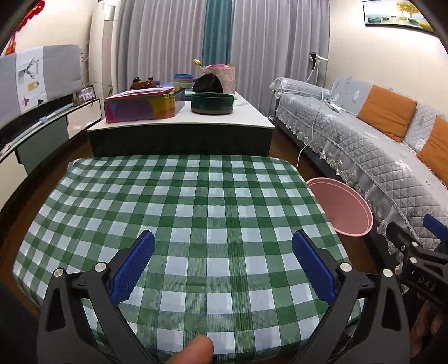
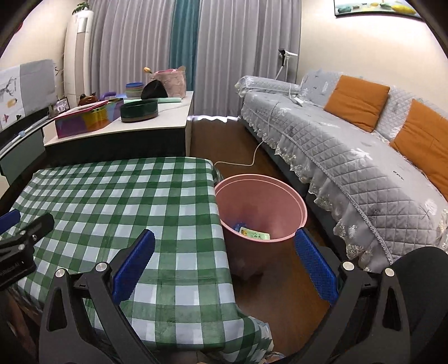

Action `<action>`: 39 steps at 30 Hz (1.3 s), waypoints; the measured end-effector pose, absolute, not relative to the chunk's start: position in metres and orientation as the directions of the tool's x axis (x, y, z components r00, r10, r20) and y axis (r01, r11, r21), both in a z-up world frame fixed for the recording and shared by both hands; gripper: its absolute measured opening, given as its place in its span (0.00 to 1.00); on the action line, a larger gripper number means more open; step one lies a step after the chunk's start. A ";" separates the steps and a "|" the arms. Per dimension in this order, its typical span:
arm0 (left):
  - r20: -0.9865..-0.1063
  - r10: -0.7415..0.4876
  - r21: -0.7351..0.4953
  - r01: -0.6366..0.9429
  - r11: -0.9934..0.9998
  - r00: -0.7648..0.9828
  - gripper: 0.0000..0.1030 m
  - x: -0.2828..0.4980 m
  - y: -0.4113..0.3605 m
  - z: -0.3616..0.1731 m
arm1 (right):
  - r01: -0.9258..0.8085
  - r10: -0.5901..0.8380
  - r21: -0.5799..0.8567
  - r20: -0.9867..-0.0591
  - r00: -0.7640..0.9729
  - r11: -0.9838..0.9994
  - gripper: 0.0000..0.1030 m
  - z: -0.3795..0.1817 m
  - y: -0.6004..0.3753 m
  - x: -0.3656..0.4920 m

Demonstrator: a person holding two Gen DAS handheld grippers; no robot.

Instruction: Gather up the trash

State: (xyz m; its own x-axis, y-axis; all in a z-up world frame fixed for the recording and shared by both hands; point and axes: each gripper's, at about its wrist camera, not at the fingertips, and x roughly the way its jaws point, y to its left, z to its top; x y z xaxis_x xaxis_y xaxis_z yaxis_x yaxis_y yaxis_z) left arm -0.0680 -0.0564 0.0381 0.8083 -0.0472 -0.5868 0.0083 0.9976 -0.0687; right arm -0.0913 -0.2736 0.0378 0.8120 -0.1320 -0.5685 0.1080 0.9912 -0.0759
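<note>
Trash (image 2: pixel 253 234) lies inside the pink bin (image 2: pixel 296 204); checked bench (image 1: pixel 196 196) looks bare; left tool (image 1: pixel 222 266) and right tool (image 2: pixel 224 266) gape apart, empty.

Ahead of me hang long grey pleated curtains (image 1: pixel 168 42) with one teal panel (image 1: pixel 218 30) between them, drawn shut; the cream walls (image 2: pixel 316 42) glow under warm indoor light; a framed landscape picture (image 1: pixel 394 14) sits high on the right wall. Along that wall runs a curved sofa under a quilted grey lace-edged cover (image 2: pixel 350 156), backed with orange cushions (image 2: pixel 355 102); the dark brown wooden floor (image 2: pixel 280 285) shines beside it. A low white-topped table with dark sides (image 1: pixel 182 131) stands beyond the far edge of the green-and-white checked tablecloth (image 1: pixel 196 201); a tall white floor air conditioner (image 2: pixel 77 56) fills the left corner.
</note>
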 end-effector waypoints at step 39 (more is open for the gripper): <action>-0.607 -0.059 -0.080 0.013 0.997 0.792 0.92 -0.067 -0.059 0.029 | 0.103 -0.134 -0.088 -0.554 0.821 0.991 0.95 0.039 -0.270 -0.089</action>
